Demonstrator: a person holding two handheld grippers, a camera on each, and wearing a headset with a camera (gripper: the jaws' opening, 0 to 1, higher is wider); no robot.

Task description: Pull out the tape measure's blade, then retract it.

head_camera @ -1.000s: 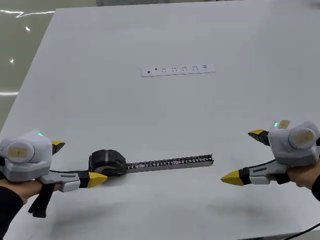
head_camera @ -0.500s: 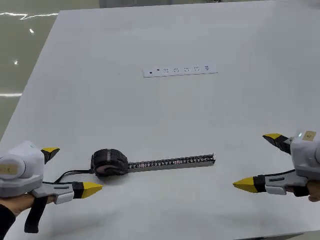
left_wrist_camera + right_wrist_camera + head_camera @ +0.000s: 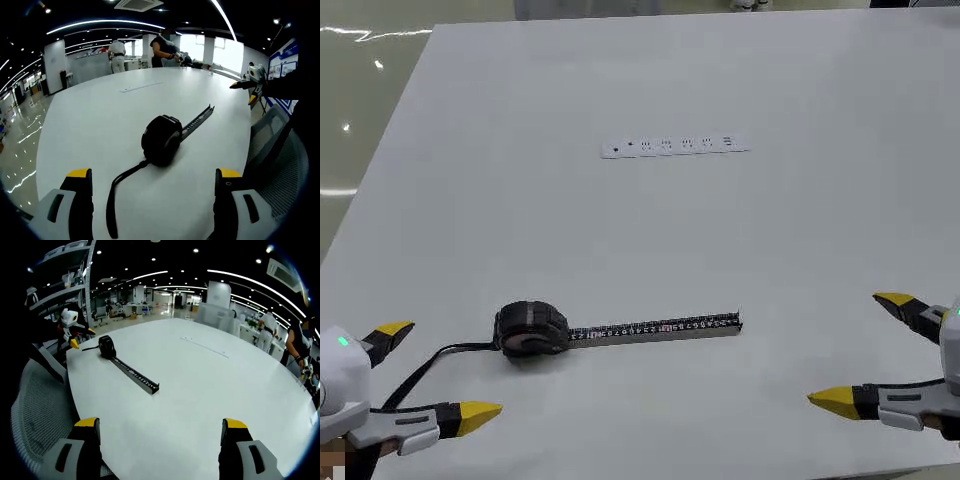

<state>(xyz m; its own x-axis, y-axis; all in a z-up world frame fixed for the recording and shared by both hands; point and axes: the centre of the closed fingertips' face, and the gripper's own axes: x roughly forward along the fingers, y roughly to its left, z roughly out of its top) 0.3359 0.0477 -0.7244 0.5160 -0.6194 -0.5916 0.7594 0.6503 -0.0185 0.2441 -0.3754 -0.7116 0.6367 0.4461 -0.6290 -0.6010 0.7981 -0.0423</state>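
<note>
At the near edge of the white counter (image 3: 720,230), the left gripper (image 3: 440,369) sits at the left corner with its yellow-tipped jaws spread wide and holding nothing. The right gripper (image 3: 858,349) sits at the right corner, equally spread and empty. Just beyond the left gripper, and apart from it, the black tape measure (image 3: 531,329) lies on the counter. Its dark wrist strap (image 3: 430,365) trails back toward that gripper's jaws. The blade (image 3: 655,327) is pulled out and lies flat on the surface, running rightward from the case, with its end hook well short of the right gripper. Farther back, near the middle of the counter, lies a white power strip (image 3: 673,146). Beyond the far edge, two people (image 3: 118,55) stand in the left gripper view.
</note>
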